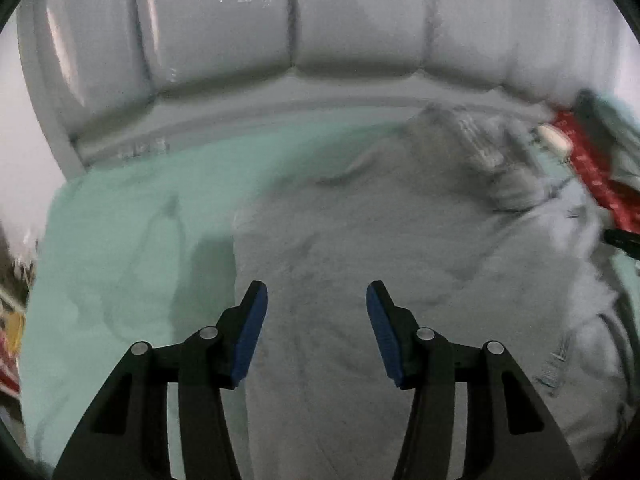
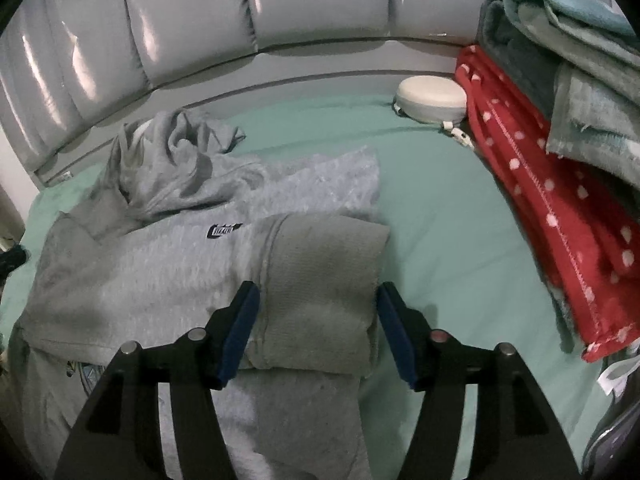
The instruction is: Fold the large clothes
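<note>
A grey hooded sweatshirt [image 2: 132, 272] lies on the mint-green bed sheet [image 2: 448, 216], hood bunched toward the headboard. Its sleeve with a ribbed cuff [image 2: 324, 280] is folded across the body. My right gripper [image 2: 316, 308] is open, its blue pads on either side of the cuff, just above it. In the left wrist view the sweatshirt [image 1: 360, 264] fills the middle and right, blurred. My left gripper [image 1: 316, 304] is open and empty, hovering over the sweatshirt's left part near its edge on the sheet [image 1: 120, 220].
A padded grey headboard [image 2: 192, 20] runs along the back. A red polka-dot blanket [image 2: 560, 216] with folded grey-green towels [image 2: 580, 60] on top lies at the right. A white round zip case [image 2: 432, 94] sits by the headboard.
</note>
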The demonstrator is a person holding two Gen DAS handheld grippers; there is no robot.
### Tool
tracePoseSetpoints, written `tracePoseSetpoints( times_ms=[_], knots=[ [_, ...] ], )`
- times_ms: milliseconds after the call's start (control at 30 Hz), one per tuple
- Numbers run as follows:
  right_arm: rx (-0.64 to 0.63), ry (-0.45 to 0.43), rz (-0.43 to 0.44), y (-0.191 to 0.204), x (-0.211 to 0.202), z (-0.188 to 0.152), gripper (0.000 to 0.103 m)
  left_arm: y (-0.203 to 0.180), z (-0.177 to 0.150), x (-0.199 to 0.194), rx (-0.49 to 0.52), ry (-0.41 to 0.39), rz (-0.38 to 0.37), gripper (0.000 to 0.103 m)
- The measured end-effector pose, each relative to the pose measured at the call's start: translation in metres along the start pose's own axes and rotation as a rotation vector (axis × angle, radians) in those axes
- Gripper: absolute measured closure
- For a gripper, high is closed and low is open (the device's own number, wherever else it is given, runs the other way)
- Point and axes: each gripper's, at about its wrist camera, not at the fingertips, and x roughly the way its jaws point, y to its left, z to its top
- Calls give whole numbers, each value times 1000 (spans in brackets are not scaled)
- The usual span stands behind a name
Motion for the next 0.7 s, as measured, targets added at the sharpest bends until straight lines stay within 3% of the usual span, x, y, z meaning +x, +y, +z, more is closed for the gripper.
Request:
tracePoseSetpoints(
  times_ms=[100,200,233,267,333,533,700],
  knots=[
    [19,-1,7,-4,2,1,41,-5,8,27,31,30,39,48],
    [37,4,16,-7,7,1,41,-9,4,55,111,154,108,49],
    [36,7,17,-8,9,1,41,-7,1,55,107,142,104,49],
    [34,8,17,-8,10,1,41,-2,0,55,85,131,117,60],
    [29,9,13,-7,11,2,41,5,2,52,51,118,182,70],
    [-27,5,-46,-3,6,2,41,36,2,30,-49,78,286,70],
    [-47,-22,-49,-1,-20,0,39,35,12,-27,-72,18,251,69]
  ],
)
